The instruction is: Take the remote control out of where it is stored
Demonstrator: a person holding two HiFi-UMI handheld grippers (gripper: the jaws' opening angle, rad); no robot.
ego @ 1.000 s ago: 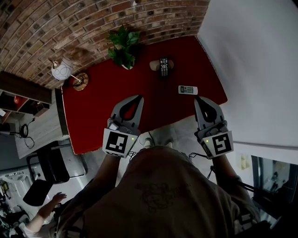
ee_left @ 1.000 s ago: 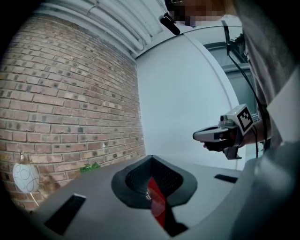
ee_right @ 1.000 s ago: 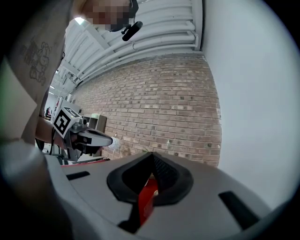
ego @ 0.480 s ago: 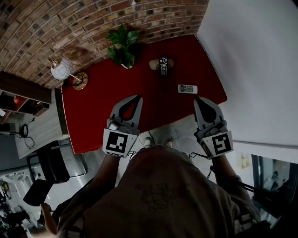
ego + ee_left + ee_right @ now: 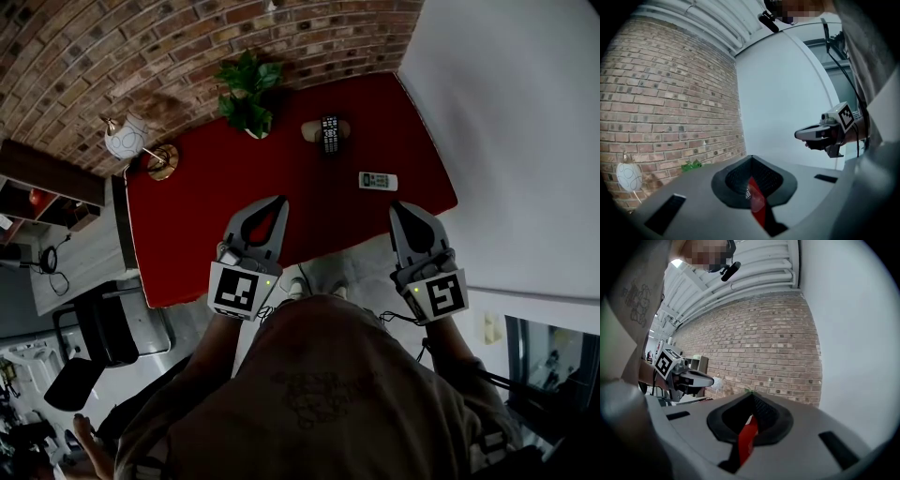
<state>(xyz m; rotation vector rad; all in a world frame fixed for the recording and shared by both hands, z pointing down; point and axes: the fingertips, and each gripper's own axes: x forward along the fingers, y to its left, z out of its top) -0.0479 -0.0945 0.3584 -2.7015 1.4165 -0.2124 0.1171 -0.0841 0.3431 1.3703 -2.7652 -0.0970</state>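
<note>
A black remote control (image 5: 329,133) rests in a small beige holder (image 5: 308,131) at the far side of the red table (image 5: 206,216). A white remote (image 5: 378,180) lies flat on the table, nearer and to the right. My left gripper (image 5: 280,200) hovers over the table's near edge, shut and empty. My right gripper (image 5: 395,204) is level with it at the near right corner, also shut with nothing in it. Both are well short of the black remote. In each gripper view the jaws meet at the tip, left gripper (image 5: 751,158), right gripper (image 5: 751,395).
A potted plant (image 5: 247,92) stands left of the holder by the brick wall. A white lamp (image 5: 125,140) with a brass base (image 5: 161,161) sits at the table's far left corner. A white wall (image 5: 506,122) borders the right side. A black chair (image 5: 103,337) and a person's hand (image 5: 80,436) are at lower left.
Both grippers have stayed almost in place; the right one has drifted slightly inward. The person's hand at the lower left has moved down and left.
</note>
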